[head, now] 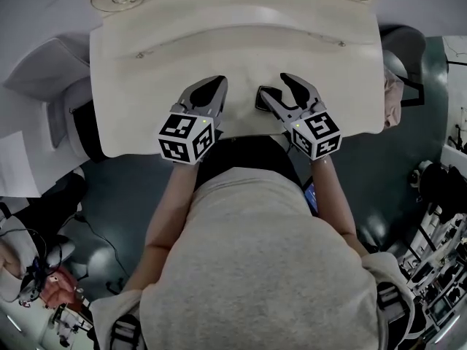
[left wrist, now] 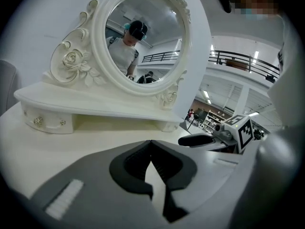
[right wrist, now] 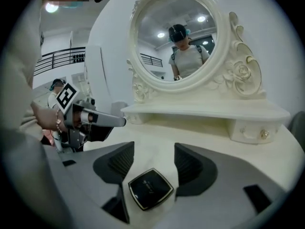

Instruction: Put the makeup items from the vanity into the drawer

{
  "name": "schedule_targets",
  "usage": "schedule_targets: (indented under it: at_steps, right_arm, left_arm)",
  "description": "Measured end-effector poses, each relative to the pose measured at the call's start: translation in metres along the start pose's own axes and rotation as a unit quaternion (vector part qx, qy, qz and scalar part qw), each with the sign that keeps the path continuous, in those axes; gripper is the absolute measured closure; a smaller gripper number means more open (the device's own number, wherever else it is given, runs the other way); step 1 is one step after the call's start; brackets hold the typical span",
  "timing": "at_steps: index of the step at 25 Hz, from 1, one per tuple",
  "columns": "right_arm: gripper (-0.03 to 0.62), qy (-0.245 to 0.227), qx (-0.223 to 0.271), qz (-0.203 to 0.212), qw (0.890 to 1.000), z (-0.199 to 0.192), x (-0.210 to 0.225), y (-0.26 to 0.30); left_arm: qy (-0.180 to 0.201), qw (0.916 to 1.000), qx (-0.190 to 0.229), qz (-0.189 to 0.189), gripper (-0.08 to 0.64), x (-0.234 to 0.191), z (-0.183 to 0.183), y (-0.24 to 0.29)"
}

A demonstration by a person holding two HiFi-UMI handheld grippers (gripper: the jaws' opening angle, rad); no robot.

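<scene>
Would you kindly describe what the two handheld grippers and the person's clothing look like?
Both the left gripper and right gripper have grey bodies with tapering jaws lined by black ribbed pads, and each carries a cube with black-and-white square markers. No cables show. The person wears a light grey short-sleeved top.

One white vanity (head: 146,122), one round mirror (left wrist: 143,37) standing on it. In front of the mirror, one black compact (right wrist: 150,189). Two grippers before the mirror: left gripper (head: 217,82), right gripper (head: 276,86). Two small drawers below the mirror: left drawer (left wrist: 47,123) and right drawer (right wrist: 250,132).
</scene>
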State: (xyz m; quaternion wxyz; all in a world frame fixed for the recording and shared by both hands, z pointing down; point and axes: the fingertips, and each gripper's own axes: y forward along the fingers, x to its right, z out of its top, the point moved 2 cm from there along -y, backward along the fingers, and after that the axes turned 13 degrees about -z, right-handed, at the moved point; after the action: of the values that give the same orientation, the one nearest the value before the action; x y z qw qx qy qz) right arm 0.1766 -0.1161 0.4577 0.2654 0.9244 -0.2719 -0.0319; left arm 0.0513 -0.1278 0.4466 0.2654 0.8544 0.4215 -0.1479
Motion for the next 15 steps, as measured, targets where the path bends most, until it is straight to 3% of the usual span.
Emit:
schedule_targets:
  at_steps: [4,11,15]
  right_arm:
    - [0.282,-0.042,-0.049,0.022,0.998,-0.025,-0.006,-0.005]
    - [0.250,-0.139,-0.107,0.075,0.982,-0.059,-0.012,-0.001]
    - [0.247,-0.163,-0.141,0.097,0.972,-0.072,-0.014,0.005]
  left_arm:
    - [0.000,0.9995,-0.032,-0.008,0.551,-0.001,-0.008,0.005]
    - [-0.014,0.9984,-0.050,-0.024,0.551,0.001,-0.023,0.011]
    - [-0.038,0.9976,-0.050,-0.028,0.551,0.001,-0.032,0.011]
